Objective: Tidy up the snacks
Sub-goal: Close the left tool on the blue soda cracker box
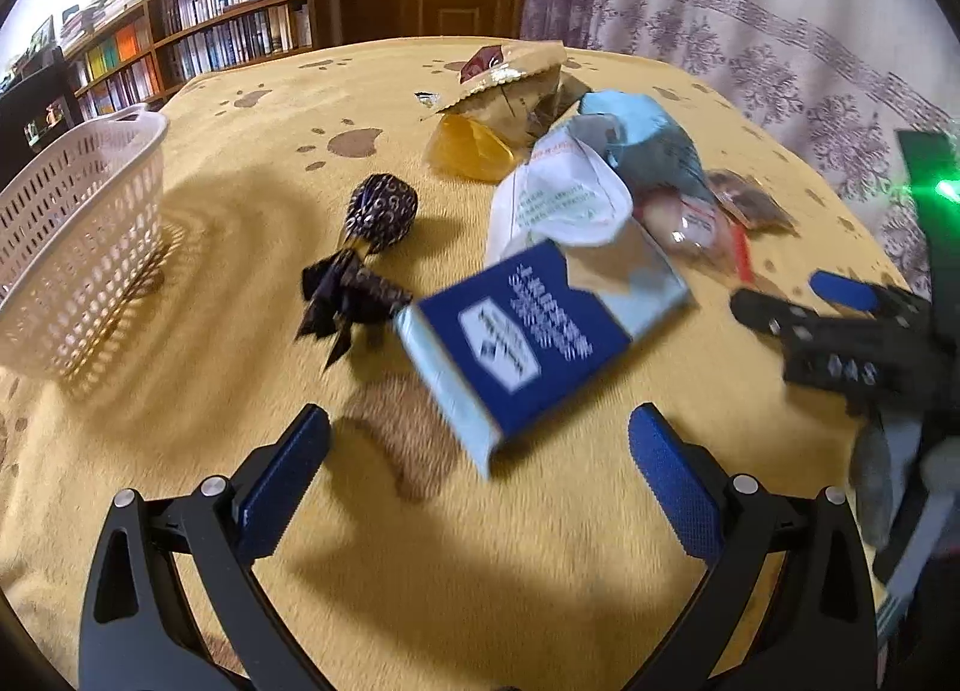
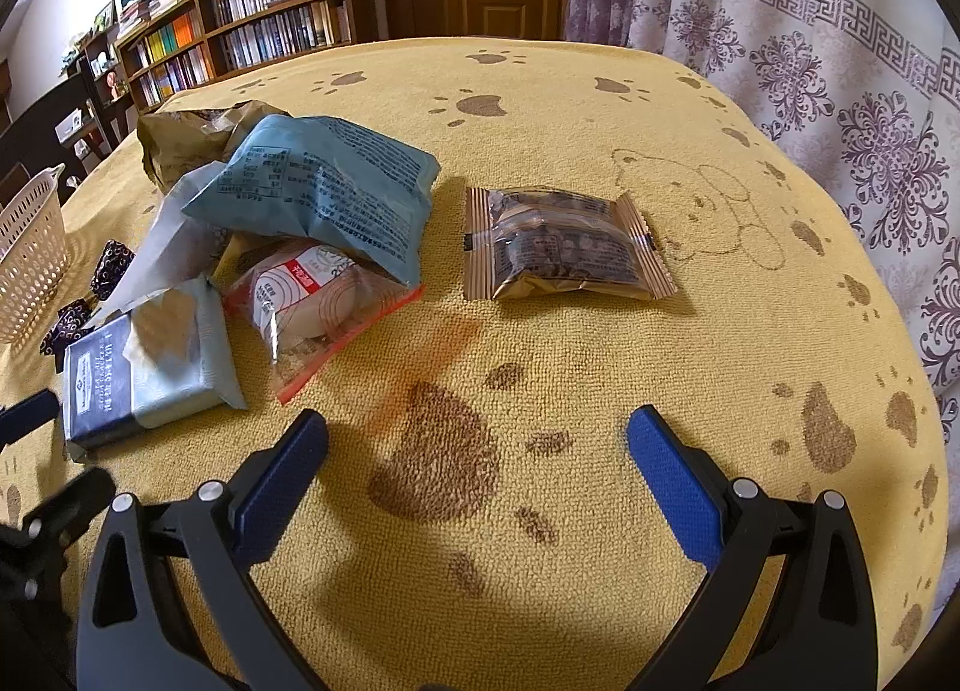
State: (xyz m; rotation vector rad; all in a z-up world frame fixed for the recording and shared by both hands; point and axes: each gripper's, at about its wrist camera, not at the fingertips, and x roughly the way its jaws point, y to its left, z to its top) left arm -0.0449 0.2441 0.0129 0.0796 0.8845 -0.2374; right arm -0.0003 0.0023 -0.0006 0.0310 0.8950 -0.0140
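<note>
Left gripper [image 1: 479, 439] agape, blue packet [image 1: 522, 343] motion-blurred, basket [image 1: 78, 235] cropped.

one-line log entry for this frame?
left gripper: open, over blue pack | right gripper: open, empty | basket: no snacks visible

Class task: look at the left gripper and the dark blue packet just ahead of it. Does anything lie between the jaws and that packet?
Nothing visible does. The left gripper is open, with only bare yellow cloth between it and the dark blue packet. The dark bow-tied sweet lies off to the packet's left, outside that line.
</note>
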